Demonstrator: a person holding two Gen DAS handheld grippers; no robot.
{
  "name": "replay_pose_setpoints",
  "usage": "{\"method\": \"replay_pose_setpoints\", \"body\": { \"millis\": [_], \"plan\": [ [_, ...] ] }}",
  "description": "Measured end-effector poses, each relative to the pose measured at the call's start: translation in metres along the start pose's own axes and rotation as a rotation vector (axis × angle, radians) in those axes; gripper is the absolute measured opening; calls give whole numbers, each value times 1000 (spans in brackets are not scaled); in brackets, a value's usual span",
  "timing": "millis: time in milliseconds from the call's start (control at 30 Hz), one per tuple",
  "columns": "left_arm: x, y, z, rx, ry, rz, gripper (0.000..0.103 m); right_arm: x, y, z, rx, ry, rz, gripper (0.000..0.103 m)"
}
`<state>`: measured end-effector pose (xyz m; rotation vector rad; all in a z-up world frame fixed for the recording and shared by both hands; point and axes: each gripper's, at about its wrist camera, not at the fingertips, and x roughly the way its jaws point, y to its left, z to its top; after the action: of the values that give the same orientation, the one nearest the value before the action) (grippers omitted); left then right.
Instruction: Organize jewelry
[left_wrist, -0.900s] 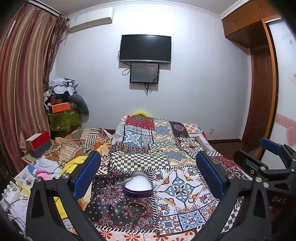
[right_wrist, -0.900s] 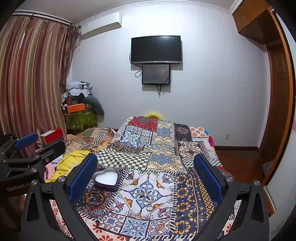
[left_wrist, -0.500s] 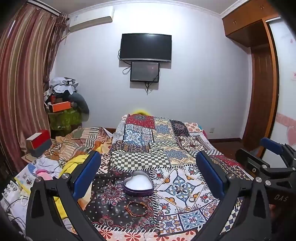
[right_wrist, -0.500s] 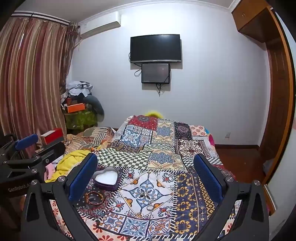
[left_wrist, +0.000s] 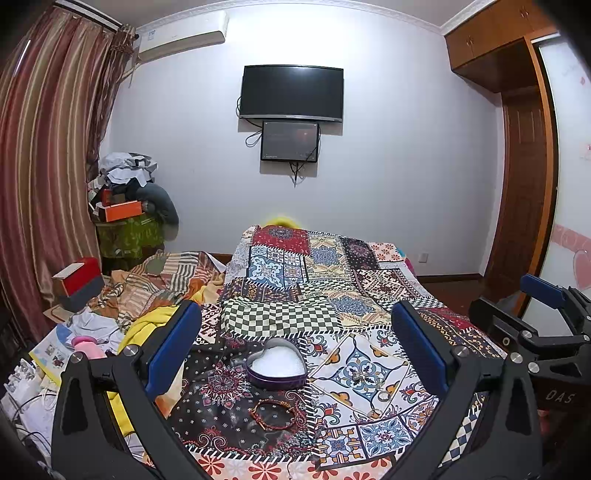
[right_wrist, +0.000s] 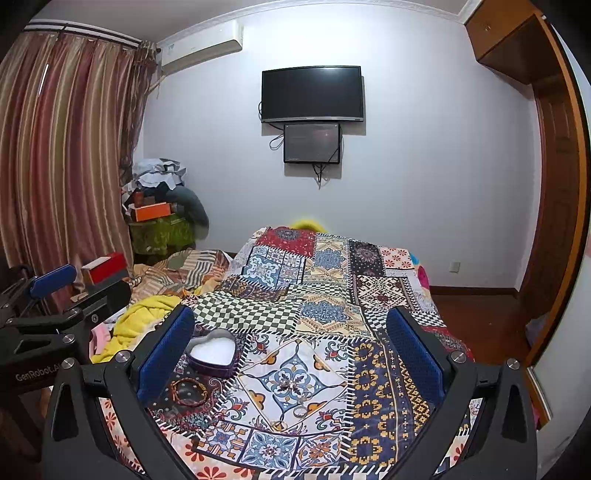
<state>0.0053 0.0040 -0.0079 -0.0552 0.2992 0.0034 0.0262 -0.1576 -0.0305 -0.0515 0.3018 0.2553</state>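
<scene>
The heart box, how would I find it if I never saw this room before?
Look at the big patchwork bedspread covering the bed. Near its front end, just past the green-and-white checked patch, sits the heart-shaped box on a dark flowery square, open, with a beaded bracelet lying in front of it. It is the only heart shape there: dark purple sides with white inside.

Patchwork bedspread (left_wrist: 317, 295) is a riot of red, blue, cream and green-checked squares. Heart-shaped box (left_wrist: 277, 363) is purple with a white inside, bracelet (left_wrist: 273, 410) is reddish-brown, and both sets of gripper pads (right_wrist: 166, 350) are blue.
</scene>
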Motion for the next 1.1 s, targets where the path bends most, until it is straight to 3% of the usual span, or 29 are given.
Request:
{"method": "replay_pose_setpoints", "body": {
  "millis": [1100],
  "plan": [
    [0,-1,0,2,0,-1,103,0,0,1,-1,4,-1,103]
  ]
}}
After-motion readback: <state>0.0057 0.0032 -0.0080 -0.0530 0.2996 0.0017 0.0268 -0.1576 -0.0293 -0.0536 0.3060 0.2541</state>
